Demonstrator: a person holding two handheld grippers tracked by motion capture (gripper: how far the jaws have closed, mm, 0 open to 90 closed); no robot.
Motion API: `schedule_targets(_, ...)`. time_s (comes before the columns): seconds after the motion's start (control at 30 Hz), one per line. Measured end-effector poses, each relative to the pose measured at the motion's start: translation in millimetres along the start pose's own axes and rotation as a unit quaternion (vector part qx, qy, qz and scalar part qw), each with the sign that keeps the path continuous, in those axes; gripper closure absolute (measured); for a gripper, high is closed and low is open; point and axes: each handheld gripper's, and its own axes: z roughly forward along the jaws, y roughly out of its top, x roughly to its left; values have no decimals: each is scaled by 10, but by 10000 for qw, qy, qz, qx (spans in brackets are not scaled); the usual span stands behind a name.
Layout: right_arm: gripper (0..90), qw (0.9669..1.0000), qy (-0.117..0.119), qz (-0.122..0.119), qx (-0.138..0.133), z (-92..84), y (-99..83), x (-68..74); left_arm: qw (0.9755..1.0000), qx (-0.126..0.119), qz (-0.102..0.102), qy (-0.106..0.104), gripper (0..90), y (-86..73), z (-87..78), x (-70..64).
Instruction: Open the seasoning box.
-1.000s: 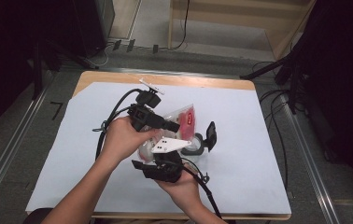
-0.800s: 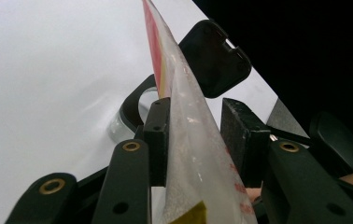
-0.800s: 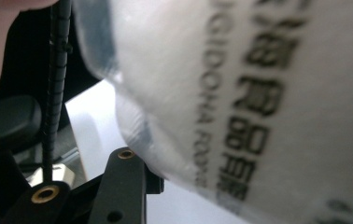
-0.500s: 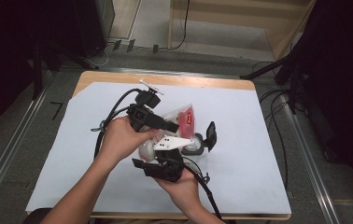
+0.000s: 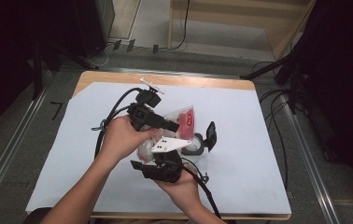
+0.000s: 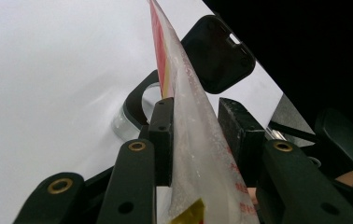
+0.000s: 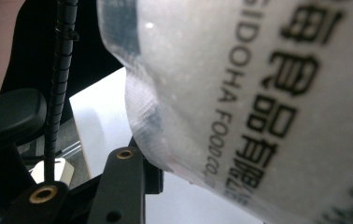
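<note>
Two handheld grippers meet over the middle of the white-covered table [image 5: 72,154], both gripping a clear plastic food pouch with red and yellow print [image 5: 184,119] that holds a white powdery or granular filling. The left gripper [image 5: 165,125] pinches the pouch across its thin edge, its black pads [image 6: 161,135] pressed on either side of the film, as its own view shows. The right gripper [image 5: 158,156] comes from the near side; its view shows one jaw against the pouch's sealed seam [image 7: 142,121], and the second jaw is hidden, so I judge it clamped on the pouch but cannot see the full pinch. Just right of the pouch, on the table, stands a clear glass jar with a black flip lid [image 5: 201,140], lid already swung open. The jar's mouth looks ready; the pouch is lifted and held beside it, not yet tipped over it. By my reading, opening or tilting the pouch and pouring into the jar remain.
</note>
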Motion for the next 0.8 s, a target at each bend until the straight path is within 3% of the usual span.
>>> schedule_targets(0.8, 638, 9999, -60, -157, -15, 4, -14, -4, 10000, -15, 75, 41, 684, -4, -7, -16)
